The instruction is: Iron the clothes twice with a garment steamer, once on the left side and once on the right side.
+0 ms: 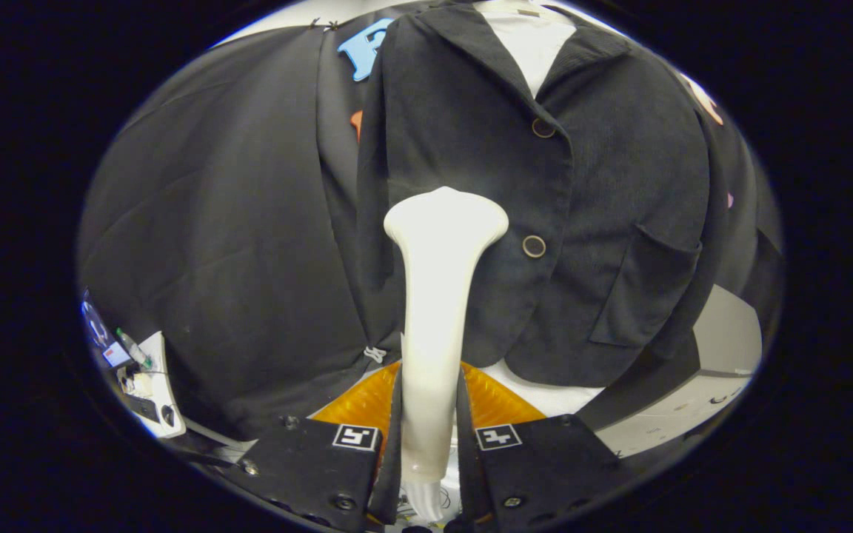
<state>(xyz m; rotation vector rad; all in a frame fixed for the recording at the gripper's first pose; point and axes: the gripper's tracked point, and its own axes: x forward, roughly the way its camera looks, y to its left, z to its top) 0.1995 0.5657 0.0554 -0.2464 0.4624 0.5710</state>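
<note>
A black corduroy jacket [582, 192] hangs just ahead, over a white shirt [534, 41] at the collar, with two round buttons [534, 246] down its front edge. My gripper [430, 437] is shut on the handle of a white garment steamer [434, 318], which stands upright between the fingers. The steamer's wide head [447, 218] rests against the jacket's left front panel, about level with the lower button and just left of it. A patch pocket [645, 289] sits on the jacket's right panel.
Black cloth [219, 222] hangs to the left of the jacket. An orange ribbed thing [497, 403] lies below the jacket hem, behind the fingers. A white surface [693, 414] runs off to the right, and a small white stand with gadgets [146, 385] sits low on the left.
</note>
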